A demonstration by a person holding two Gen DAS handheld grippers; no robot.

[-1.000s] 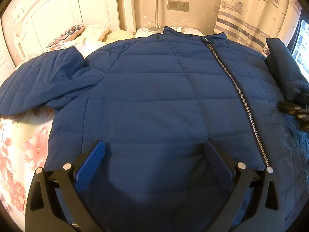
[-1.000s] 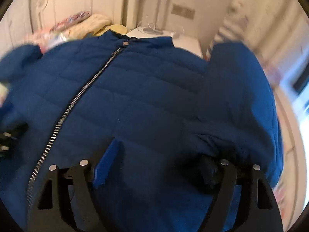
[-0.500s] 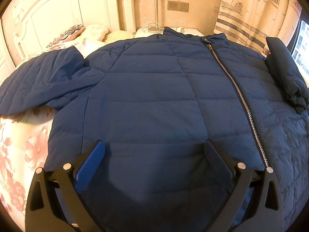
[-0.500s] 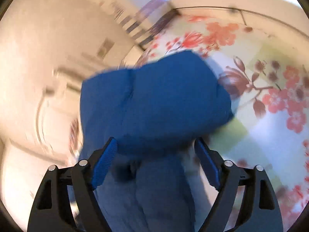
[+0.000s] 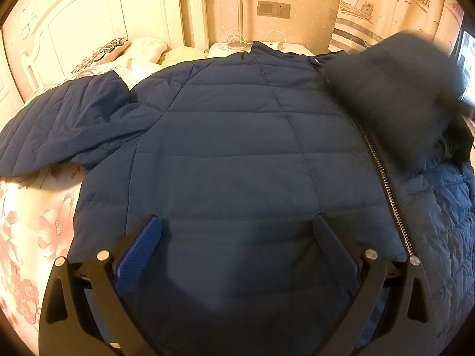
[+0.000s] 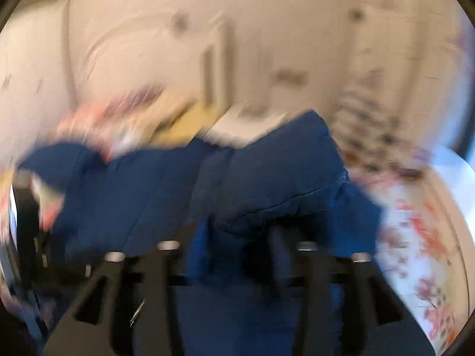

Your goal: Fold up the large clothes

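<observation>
Navy quilted jacket (image 5: 225, 154) flat on floral bedsheet (image 5: 26, 225), zipped. Right sleeve (image 5: 392, 98) blurred, swinging across chest: sleeve fold under way. Left gripper (image 5: 237, 252) jaws apart, empty, over hem. Right gripper (image 6: 237, 255) jaws opening, sleeve cloth between. Next: lay sleeve flat, release.

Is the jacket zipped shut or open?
Zipped shut as far as visible: the jacket lies front-up, zipper teeth meshed. A blurred sleeve covers its top.
</observation>
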